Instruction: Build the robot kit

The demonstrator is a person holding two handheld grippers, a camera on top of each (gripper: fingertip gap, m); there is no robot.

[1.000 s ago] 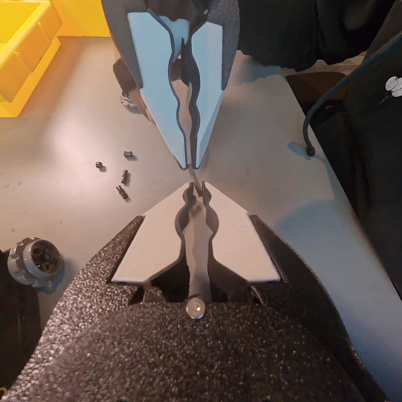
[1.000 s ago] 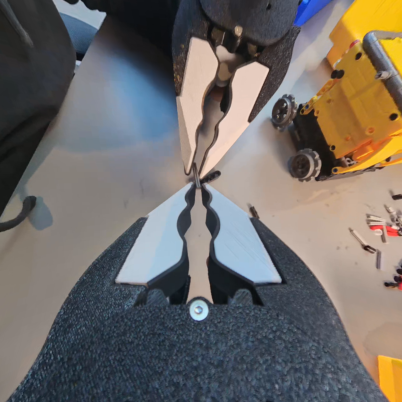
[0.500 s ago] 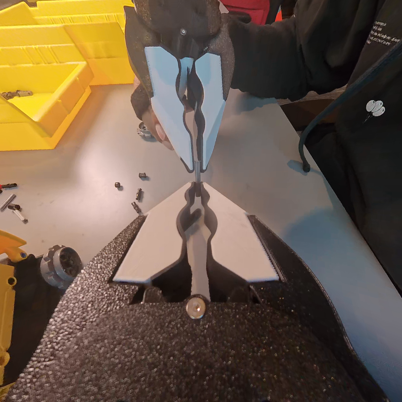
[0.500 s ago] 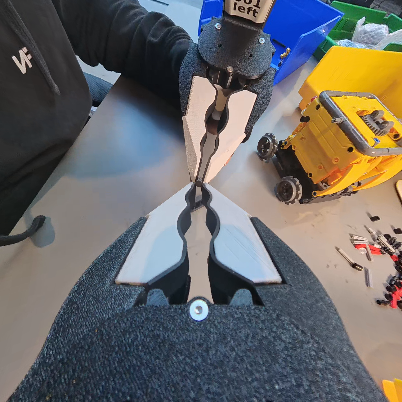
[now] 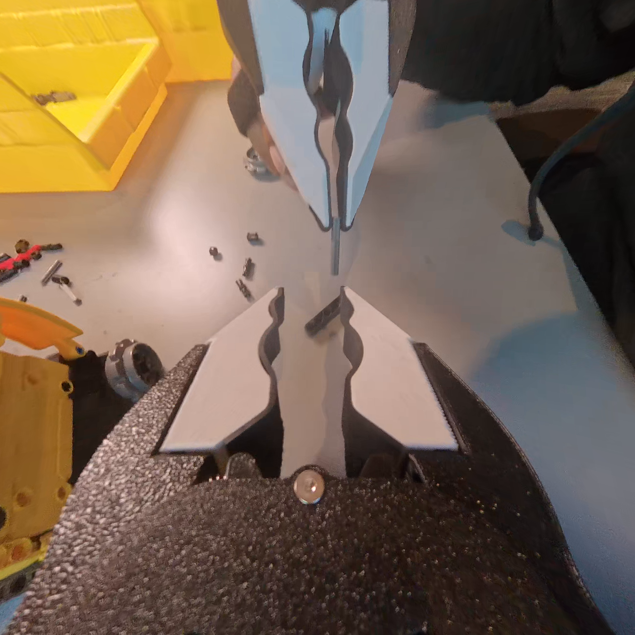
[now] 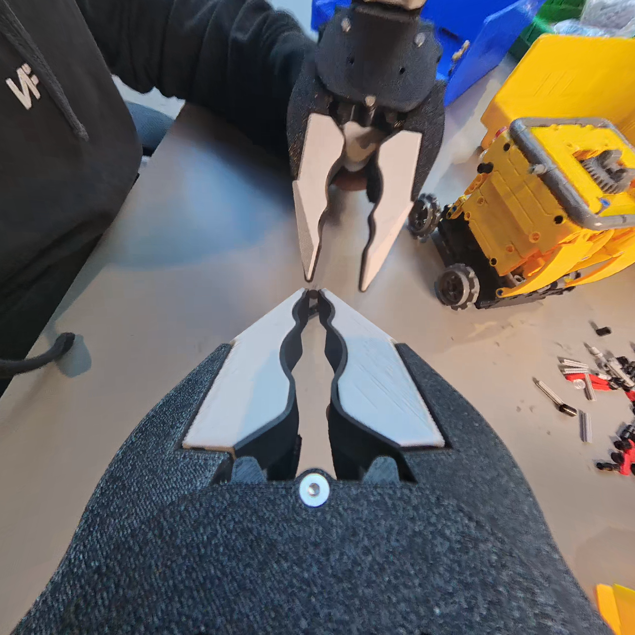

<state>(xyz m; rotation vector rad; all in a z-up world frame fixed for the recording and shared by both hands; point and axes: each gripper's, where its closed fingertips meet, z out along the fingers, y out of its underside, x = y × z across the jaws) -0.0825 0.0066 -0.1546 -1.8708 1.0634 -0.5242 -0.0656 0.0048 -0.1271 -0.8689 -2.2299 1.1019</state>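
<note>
My left gripper (image 5: 312,292) is open and holds nothing. A small black connector piece (image 5: 322,316) sits between its fingers, close against the inner side of the right finger. My right gripper (image 6: 312,293) is shut on a thin dark rod (image 5: 335,251). In the left wrist view the rod sticks out of the right gripper (image 5: 335,225) toward my left gripper, with a small gap between them. In the right wrist view the open left gripper (image 6: 336,280) faces my right one, tip to tip, above the grey table (image 6: 192,275).
A yellow brick-built vehicle (image 6: 536,213) with black wheels stands right of the grippers; it also shows in the left wrist view (image 5: 31,429). Loose small parts (image 6: 601,388) lie near it. Yellow bins (image 5: 79,103) and a blue bin (image 6: 481,51) stand behind. A person's black sleeve (image 6: 206,51) reaches in.
My left gripper has opened and let go of the rod and the black piece. The two grippers have drawn slightly apart. The right gripper still holds the rod.
</note>
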